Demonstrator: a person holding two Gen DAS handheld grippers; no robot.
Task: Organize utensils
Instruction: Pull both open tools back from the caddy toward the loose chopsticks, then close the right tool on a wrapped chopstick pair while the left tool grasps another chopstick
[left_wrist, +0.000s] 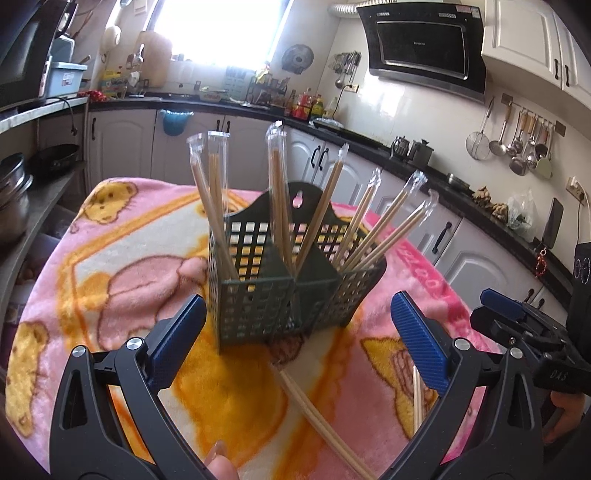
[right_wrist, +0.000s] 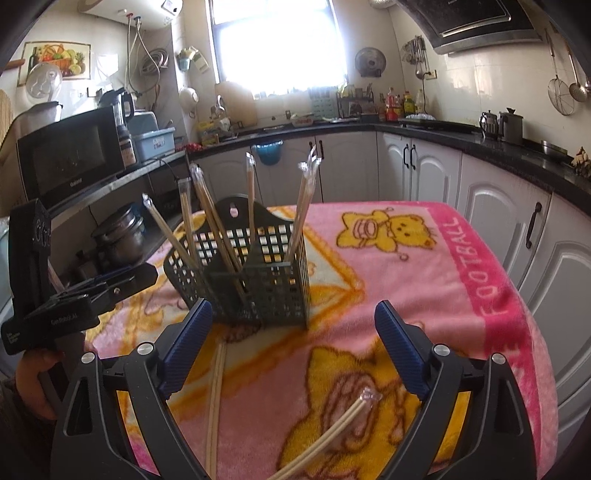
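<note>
A dark green slotted utensil holder (left_wrist: 258, 295) (right_wrist: 258, 284) stands on the pink cartoon blanket (left_wrist: 110, 240) (right_wrist: 424, 288). Several wrapped chopstick pairs (left_wrist: 218, 199) (right_wrist: 251, 195) lean upright in its compartments. One bare chopstick pair (left_wrist: 321, 417) (right_wrist: 216, 398) lies flat on the blanket in front of the holder. A wrapped pair (right_wrist: 332, 435) (left_wrist: 417, 395) lies nearer, below the right gripper. My left gripper (left_wrist: 298, 306) is open, just short of the holder, with nothing between its fingers. The right gripper (right_wrist: 293, 310) is also open and empty, hovering over the blanket near the holder.
Kitchen counters and white cabinets (right_wrist: 480, 206) wrap around behind the table. A microwave (right_wrist: 70, 162) and stacked pots (right_wrist: 118, 236) stand on shelves at the left. Ladles hang on the wall (left_wrist: 517, 144). The person's hand (right_wrist: 33, 384) holds the left gripper's handle.
</note>
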